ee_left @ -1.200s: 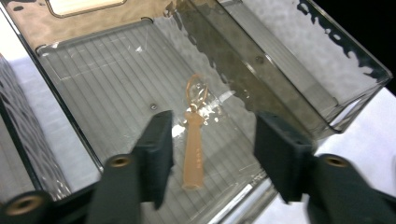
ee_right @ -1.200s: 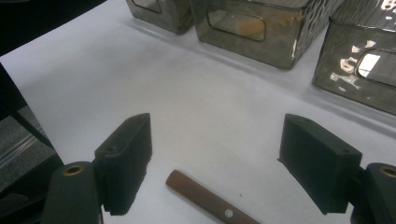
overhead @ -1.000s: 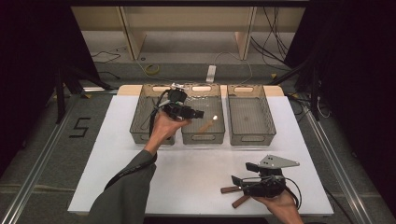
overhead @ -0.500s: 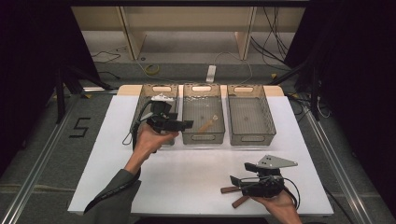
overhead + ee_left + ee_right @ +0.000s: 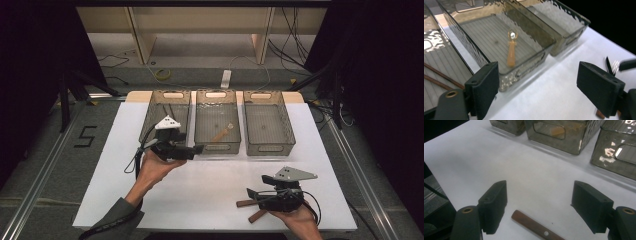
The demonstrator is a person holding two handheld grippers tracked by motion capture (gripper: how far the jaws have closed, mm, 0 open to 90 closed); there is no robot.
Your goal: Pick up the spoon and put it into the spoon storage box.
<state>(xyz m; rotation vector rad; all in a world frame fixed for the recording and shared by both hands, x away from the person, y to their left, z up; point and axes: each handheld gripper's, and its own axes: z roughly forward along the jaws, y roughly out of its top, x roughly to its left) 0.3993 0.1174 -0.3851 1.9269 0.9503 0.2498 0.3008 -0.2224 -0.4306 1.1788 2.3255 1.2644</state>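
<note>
- Left hand-held gripper (image 5: pixel 196 149): jaws just opening, nothing between them, level over the front edge of the left bin (image 5: pixel 150 117)
- Wooden spoon (image 5: pixel 220 133) lies in the middle bin (image 5: pixel 217 148)
- Right hand-held gripper (image 5: pixel 251 194): spread but just narrowing, astride brown handle (image 5: pixel 535 226) on the white surface (image 5: pixel 215 175) near its front edge
- "5" marked on floor (image 5: pixel 86 136)

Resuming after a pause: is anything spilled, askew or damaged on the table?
Nothing stands out. The three clear smoked plastic bins sit in a straight row; the small wooden spoon lies flat in the middle one, thin brown sticks in the left one. Brown-handled cutlery waits on the white table by the right gripper.
</note>
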